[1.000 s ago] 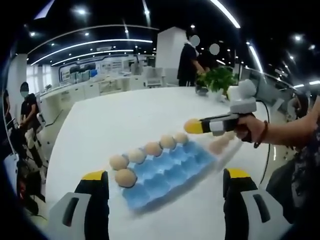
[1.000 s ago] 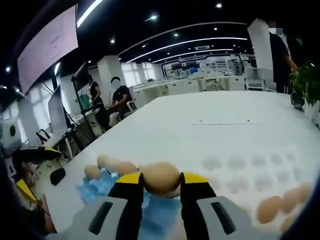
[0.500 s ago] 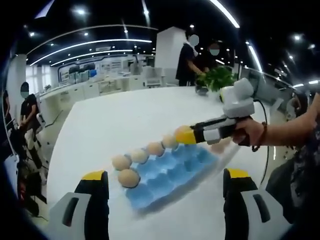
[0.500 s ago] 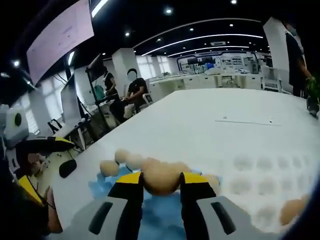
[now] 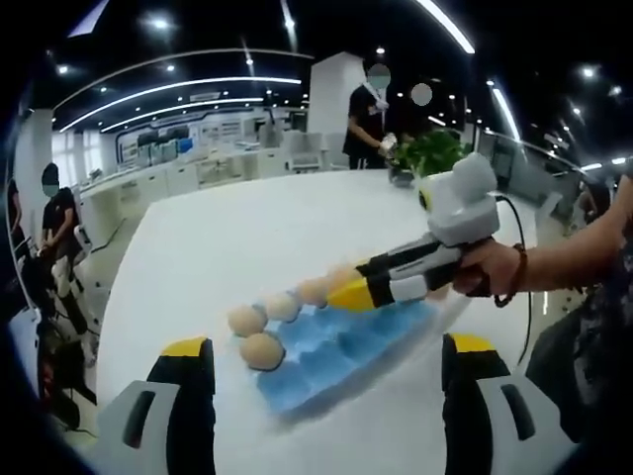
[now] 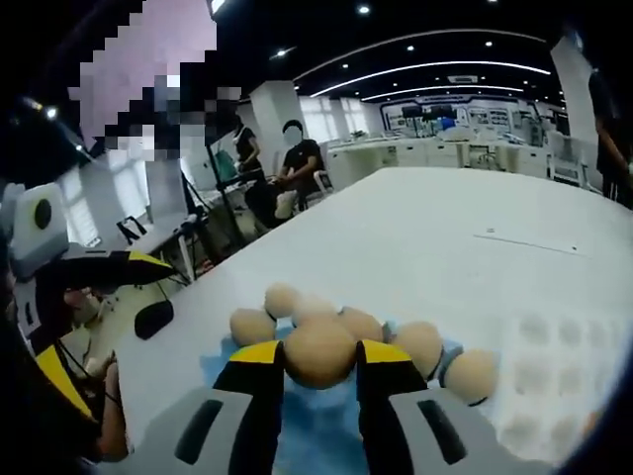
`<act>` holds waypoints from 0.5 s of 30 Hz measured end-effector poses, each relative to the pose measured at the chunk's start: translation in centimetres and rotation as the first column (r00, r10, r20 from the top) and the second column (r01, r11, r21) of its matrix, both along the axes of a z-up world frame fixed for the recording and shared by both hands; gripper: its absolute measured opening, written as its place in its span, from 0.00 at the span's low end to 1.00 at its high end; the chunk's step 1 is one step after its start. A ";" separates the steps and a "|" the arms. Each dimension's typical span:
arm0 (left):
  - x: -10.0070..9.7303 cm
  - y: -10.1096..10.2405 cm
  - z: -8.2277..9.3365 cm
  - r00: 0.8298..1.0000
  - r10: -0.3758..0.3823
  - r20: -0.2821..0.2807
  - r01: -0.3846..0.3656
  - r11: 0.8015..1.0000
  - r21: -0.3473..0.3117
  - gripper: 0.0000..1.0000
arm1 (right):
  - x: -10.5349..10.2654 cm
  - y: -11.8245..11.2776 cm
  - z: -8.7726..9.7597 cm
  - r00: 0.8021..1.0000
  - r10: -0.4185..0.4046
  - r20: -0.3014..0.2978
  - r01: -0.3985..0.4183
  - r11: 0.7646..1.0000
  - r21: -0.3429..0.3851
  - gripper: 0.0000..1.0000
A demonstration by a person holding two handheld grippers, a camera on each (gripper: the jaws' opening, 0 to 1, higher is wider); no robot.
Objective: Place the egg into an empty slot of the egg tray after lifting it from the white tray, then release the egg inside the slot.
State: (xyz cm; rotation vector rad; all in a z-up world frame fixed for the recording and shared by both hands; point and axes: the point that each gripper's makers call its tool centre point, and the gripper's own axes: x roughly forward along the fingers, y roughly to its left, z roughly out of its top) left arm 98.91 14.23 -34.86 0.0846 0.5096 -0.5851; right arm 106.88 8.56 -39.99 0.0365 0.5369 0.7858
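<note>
right gripper point(image 5: 341, 294) low over blue egg tray point(image 5: 336, 346), perhaps touching, eggs point(image 5: 262, 350) inside

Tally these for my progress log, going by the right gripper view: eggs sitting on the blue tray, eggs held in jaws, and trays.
Tan eggs on the blue moulded egg tray: 6
Tan egg held in the right gripper jaws: 1
Trays, blue moulded egg tray and white dimpled tray: 2
Total: 9
</note>
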 end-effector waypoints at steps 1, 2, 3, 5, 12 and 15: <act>0.0 0.0 0.0 1.000 0.000 0.001 0.000 1.000 -0.001 0.97 | 0.0 0.3 0.0 1.000 0.009 -0.001 -0.009 1.000 0.001 0.29; 0.0 0.0 0.0 1.000 -0.001 0.001 0.001 1.000 0.000 0.97 | 0.0 0.5 -0.1 1.000 0.011 -0.002 -0.011 1.000 0.000 0.29; 0.0 0.0 0.0 1.000 -0.001 0.001 0.001 1.000 0.001 0.97 | 0.0 0.7 -0.2 1.000 0.013 -0.006 -0.013 1.000 -0.001 0.29; 0.0 0.0 -0.1 1.000 -0.002 -0.001 0.002 1.000 0.007 0.97 | -0.2 1.5 -0.5 0.999 0.027 -0.022 -0.027 1.000 0.003 0.29; -0.1 -0.3 -0.3 1.000 -0.025 -0.003 0.025 0.999 0.041 0.97 | -0.4 3.1 -1.3 0.997 0.066 -0.033 -0.067 0.998 -0.013 0.29; -0.1 -0.4 -0.4 1.000 -0.026 -0.006 0.027 0.999 0.045 0.98 | -0.3 3.5 -1.9 0.996 0.080 -0.034 -0.081 0.996 -0.037 0.29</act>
